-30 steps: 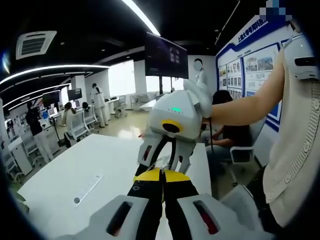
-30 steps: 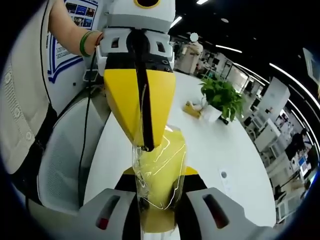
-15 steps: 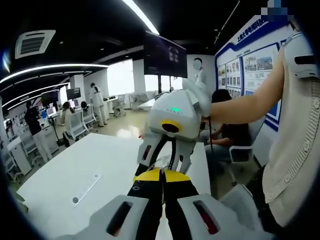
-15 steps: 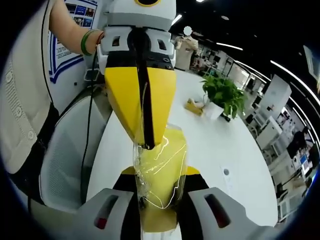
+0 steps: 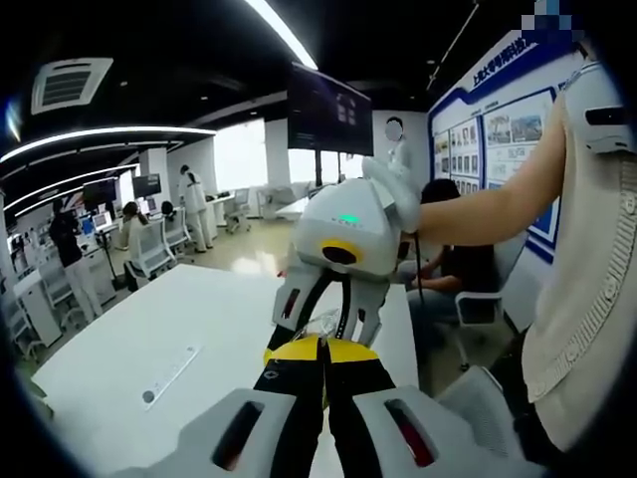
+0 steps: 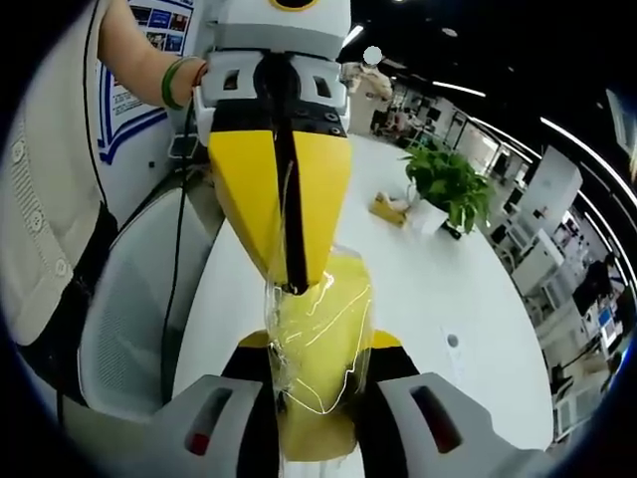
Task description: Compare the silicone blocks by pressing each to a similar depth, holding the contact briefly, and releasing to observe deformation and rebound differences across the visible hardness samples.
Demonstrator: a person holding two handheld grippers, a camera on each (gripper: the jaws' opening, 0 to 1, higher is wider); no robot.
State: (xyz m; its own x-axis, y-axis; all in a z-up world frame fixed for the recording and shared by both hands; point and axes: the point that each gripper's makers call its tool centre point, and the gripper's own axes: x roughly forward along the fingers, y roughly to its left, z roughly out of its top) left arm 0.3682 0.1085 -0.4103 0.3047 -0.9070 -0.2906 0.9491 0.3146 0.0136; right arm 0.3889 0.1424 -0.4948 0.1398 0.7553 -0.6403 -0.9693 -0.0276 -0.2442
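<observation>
A long white surface [image 5: 149,329] stretches away beneath both claws, held above its near end. In the right gripper view, the left claw [image 6: 289,284] comes down from the top, jaws closed together on the upper edge of a clear plastic wrap. The right claw [image 6: 317,398] grips a yellow silicone block [image 6: 317,339] inside that wrap. A potted plant [image 6: 443,189] stands far right on the surface.

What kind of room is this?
Probably a big open office or lab: long white tables, people at desks with monitors, a potted plant, and poster boards on the wall.
</observation>
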